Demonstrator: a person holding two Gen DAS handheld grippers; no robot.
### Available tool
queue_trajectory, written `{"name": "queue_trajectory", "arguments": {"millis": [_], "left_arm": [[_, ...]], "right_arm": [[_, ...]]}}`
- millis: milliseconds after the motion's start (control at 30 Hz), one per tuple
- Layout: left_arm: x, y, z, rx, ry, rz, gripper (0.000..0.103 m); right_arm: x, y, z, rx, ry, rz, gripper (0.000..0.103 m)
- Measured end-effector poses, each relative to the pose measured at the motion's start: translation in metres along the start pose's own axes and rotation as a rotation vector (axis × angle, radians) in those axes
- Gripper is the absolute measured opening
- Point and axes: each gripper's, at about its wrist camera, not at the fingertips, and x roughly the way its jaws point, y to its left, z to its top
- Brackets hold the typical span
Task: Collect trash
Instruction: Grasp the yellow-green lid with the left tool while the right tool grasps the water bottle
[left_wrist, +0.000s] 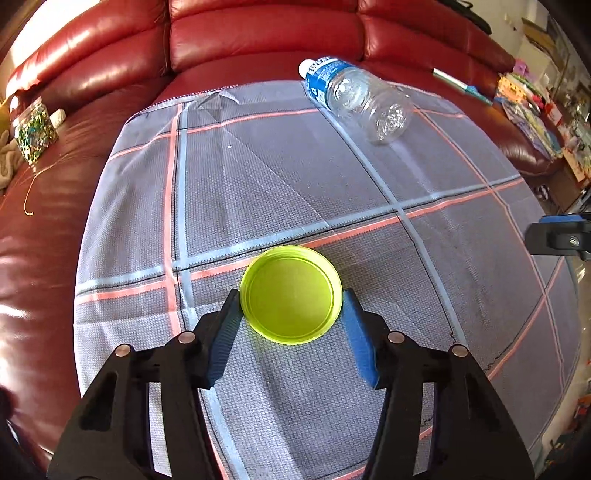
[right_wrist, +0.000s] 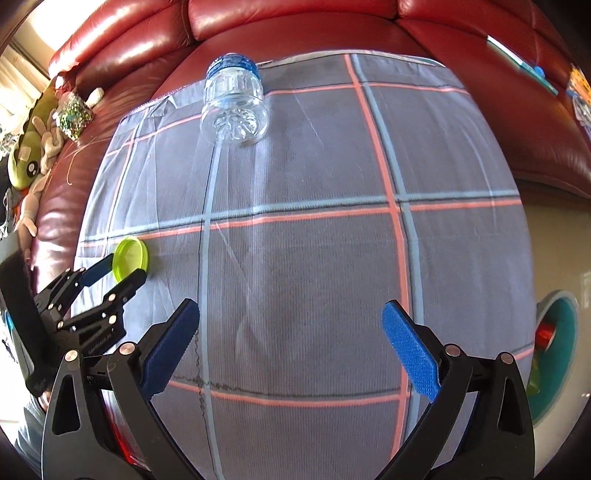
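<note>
- Far left on the red leather sofa (left_wrist: 92, 55), a jar of glittery bits (left_wrist: 34, 133) sits on the seat; the right wrist view shows a green plush toy (right_wrist: 26, 147) beside it.
- A grey checked cloth (left_wrist: 277, 177) with pink and pale blue stripes covers the seat cushion.
- The left gripper (left_wrist: 291, 306) points down at the cloth; its jaws pinch a lime-green lid (left_wrist: 291, 295), blue pads touching both sides of the rim. The lid lies flat, hollow side up.
- An empty clear plastic bottle (left_wrist: 362, 99) with a blue label lies on its side at the cloth's far edge, well apart from the lid.
- The right gripper (right_wrist: 291, 339) hovers over bare cloth, jaws spread wide with nothing between them.
- Far right, a teal-rimmed bin (right_wrist: 557, 354) stands beside the sofa.
</note>
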Motion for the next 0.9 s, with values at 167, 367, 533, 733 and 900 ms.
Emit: {"name": "queue_trajectory", "arguments": {"millis": [167,367,533,733,900], "left_arm": [[0.001,0.01,0.009,-0.04,-0.015,-0.017,0.052],[0.0,0.014,0.028,-0.048,-0.031,-0.034,0.052],[0.003,0.016,0.045,-0.041,-0.037,-0.036,0.052],[0.012,0.023,0.063,-0.053,-0.033,-0.032,0.052],[0.017,0.022,0.068,-0.041,-0.03,-0.014,0.052]], "right_arm": [[0.009,0.009,0.017,-0.034,-0.003,-0.011,0.099],[0.014,0.025,0.062,-0.081,-0.041,-0.009,0.099],[0.022,0.047,0.118,-0.137,-0.076,-0.012,0.099],[0.056,0.062,0.172,-0.156,-0.045,-0.001,0.099],[0.084,0.064,0.183,-0.179,-0.002,-0.022,0.088]]}}
